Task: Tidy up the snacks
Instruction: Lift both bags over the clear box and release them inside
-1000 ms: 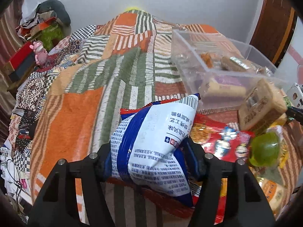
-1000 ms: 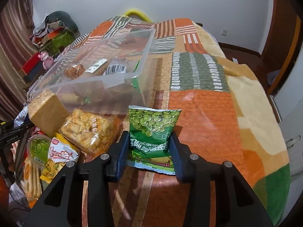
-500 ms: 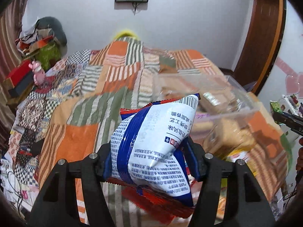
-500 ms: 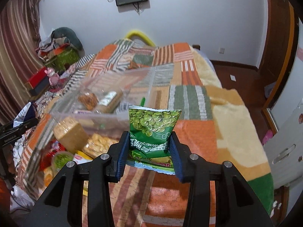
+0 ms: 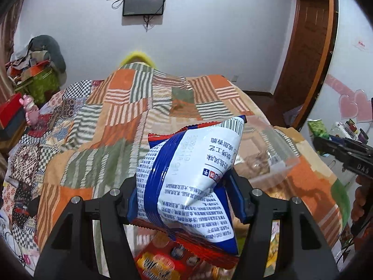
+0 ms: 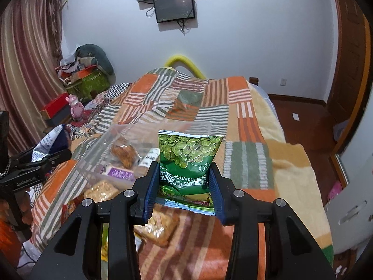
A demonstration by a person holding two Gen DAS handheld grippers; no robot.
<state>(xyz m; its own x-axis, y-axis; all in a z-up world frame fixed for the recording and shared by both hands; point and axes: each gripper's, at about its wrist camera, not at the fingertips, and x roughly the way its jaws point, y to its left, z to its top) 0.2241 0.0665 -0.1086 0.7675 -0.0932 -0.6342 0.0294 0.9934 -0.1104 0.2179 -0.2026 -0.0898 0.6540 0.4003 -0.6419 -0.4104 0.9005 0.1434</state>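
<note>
Both grippers risen since earlier frame, loads lifted off patchwork blanket (image 6: 247, 154). Left gripper (image 5: 186, 200): clamped on blue-white snack bag (image 5: 186, 170). Right gripper (image 6: 183, 186): clamped on green pea packet (image 6: 188, 154), above clear plastic bin (image 6: 98, 154).

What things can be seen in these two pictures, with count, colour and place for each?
Puffy foil snack bag: one, blue and white, gripped in the left tongs.
Small pea snack packet: one, green, gripped in the right tongs.
Clear plastic storage bin: one, transparent, on the bed, with several wrapped snacks inside.
Loose wrapped snacks: several, mostly tan and red, on the blanket near the bin.
Patchwork striped blanket: one, orange, green and cream, covering the bed.
Wall screens: two, black, on the white wall.
Striped curtain: one, reddish, at the left.
Pig figure: one, pink, beside the bed.
Left tongs: one, black with blue pads, closed on the bag.
Right tongs: one, black with blue pads, closed on the packet.
</note>
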